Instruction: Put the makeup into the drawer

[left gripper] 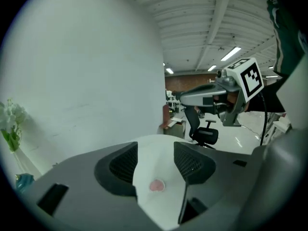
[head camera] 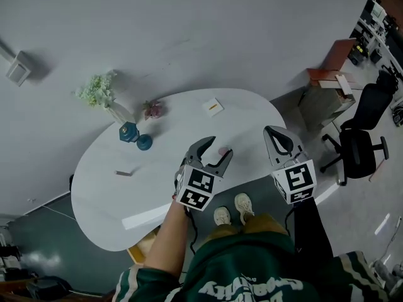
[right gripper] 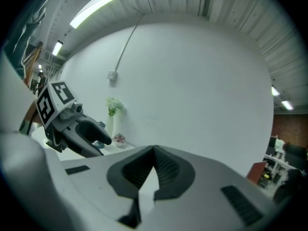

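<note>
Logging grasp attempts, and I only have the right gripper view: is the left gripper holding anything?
Observer: No. The left gripper has its jaws apart; a small pink makeup piece lies on the white table, seen through the gap, not clamped.
Operator: Anything else nearby?
Observer: The head view shows a small white card farther back on the table.
Operator: Where's my gripper?
Observer: The right gripper hangs over the table's right end, clear of the makeup piece.

Shirt lettering [head camera: 252, 289], upside down, illegible.
</note>
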### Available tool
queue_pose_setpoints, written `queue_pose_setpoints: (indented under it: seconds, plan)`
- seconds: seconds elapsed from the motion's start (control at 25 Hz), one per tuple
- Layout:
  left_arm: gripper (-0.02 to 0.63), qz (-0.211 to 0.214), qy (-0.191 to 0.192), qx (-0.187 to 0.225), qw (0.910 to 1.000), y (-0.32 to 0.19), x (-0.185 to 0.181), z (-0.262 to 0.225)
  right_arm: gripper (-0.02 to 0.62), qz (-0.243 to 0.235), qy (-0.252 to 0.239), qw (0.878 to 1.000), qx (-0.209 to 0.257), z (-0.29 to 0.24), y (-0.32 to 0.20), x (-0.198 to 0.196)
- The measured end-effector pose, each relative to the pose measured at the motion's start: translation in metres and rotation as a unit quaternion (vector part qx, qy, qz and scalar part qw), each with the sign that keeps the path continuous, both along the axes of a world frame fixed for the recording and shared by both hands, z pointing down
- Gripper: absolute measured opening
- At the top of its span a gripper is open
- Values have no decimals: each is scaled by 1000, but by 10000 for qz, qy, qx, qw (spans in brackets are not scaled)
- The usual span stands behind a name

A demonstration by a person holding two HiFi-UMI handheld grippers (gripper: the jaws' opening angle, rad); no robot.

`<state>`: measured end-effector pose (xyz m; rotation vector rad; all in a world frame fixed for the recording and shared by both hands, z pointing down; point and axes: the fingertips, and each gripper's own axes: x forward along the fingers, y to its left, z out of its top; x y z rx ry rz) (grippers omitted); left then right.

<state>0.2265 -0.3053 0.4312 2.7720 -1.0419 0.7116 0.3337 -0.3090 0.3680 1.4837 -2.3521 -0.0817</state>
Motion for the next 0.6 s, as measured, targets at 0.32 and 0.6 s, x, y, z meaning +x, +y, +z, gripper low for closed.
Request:
queue_pose_setpoints:
  seconds: [0.32, 0.6]
  plan:
    - [285, 374, -967, -1033, 9892, -10, 24, 86, 3, -296, -107, 9989, -343, 23, -25, 22]
    - [301, 455, -1692, -1521, 9727, -14, 27, 137, 3, -571, -231, 9971, -456, 34, -47, 35]
